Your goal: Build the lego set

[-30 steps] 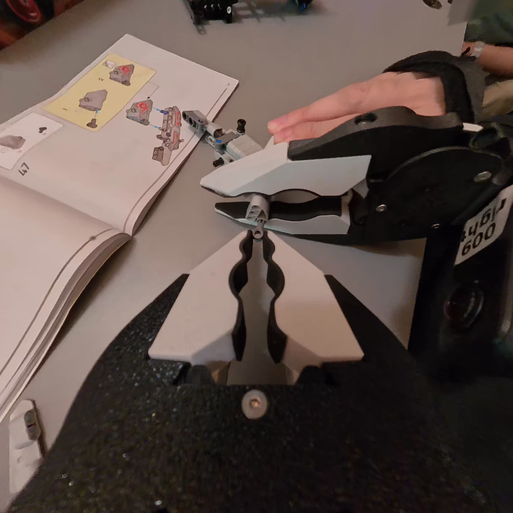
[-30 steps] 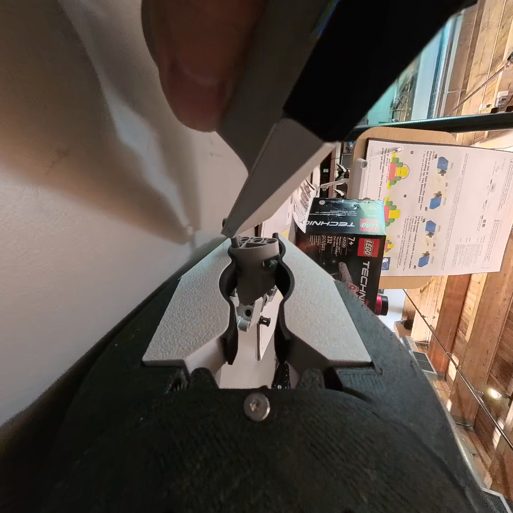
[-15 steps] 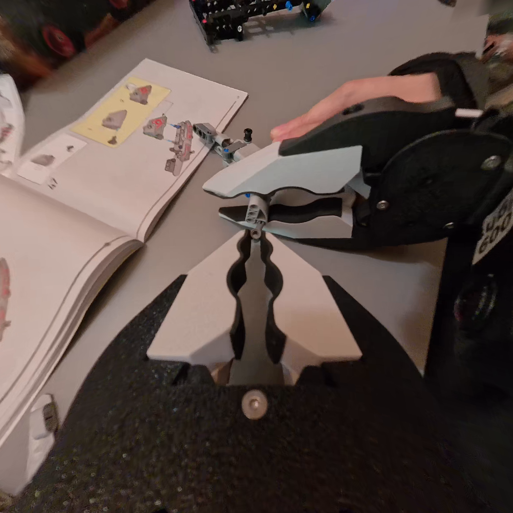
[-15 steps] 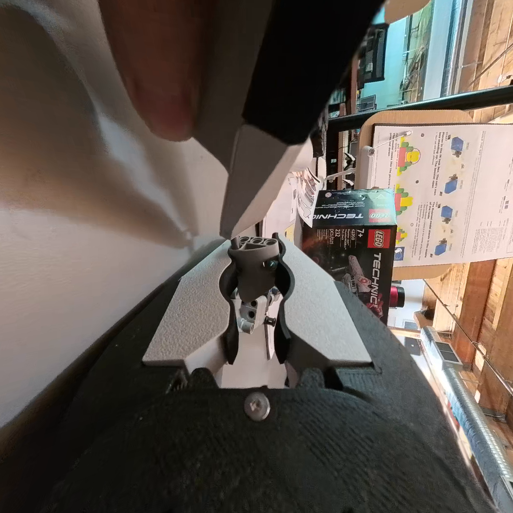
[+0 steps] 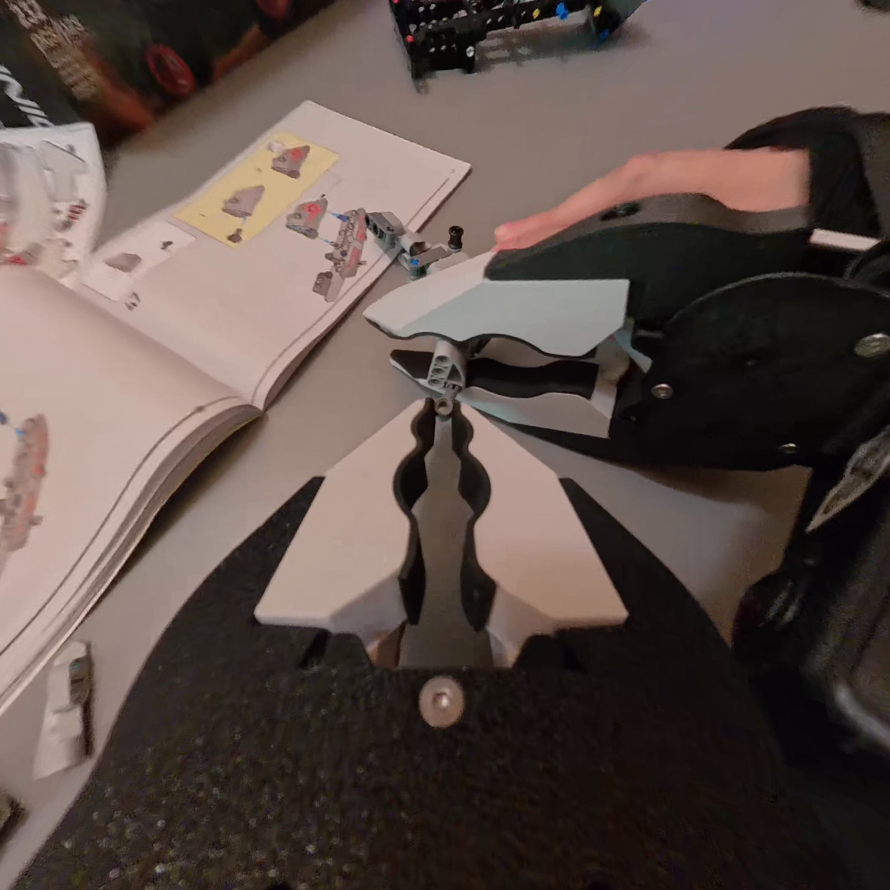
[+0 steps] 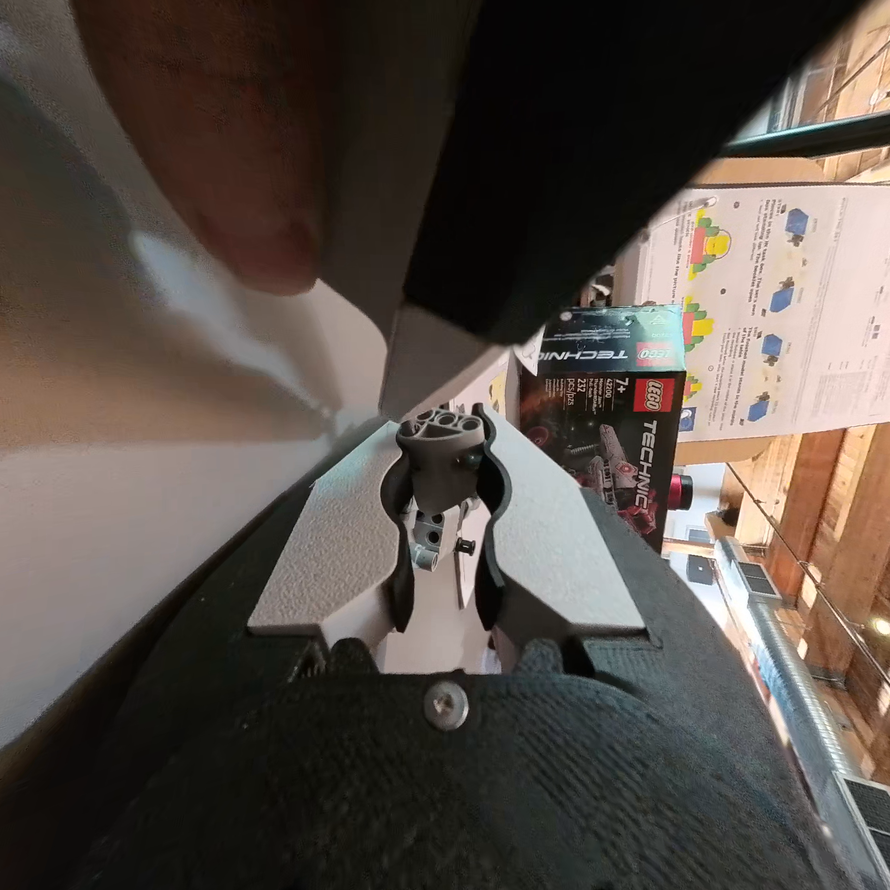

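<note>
My right gripper (image 5: 385,337) comes in from the right, lying on its side, and is shut on a small grey triangular Technic piece (image 5: 445,368). A short grey pin (image 5: 442,404) sticks out of that piece towards me. My left gripper (image 5: 442,410) is shut on the pin's end at its very tips. In the right wrist view the right gripper (image 6: 440,433) clamps the same grey piece (image 6: 440,462). There the left gripper's finger (image 6: 419,346) comes down from above and meets the piece's top left corner. A hand (image 5: 650,192) rests on the right gripper.
An open instruction booklet (image 5: 192,313) lies on the grey table at left, with a small grey sub-assembly (image 5: 409,245) at its edge. A black chassis build (image 5: 481,33) stands at the back. The set's box (image 6: 611,433) and a poster board (image 6: 770,313) are behind. A small loose part (image 5: 72,693) lies at lower left. There is about 5 centimetres between the tips of the two grippers. From the right gripper's tips to the black chassis build (image 5: 481,33) is close to 25 centimetres.
Both grippers keep their holds and stay joined at the pin. The pair has drawn back and tilted, so more of the far table and the box shows.
</note>
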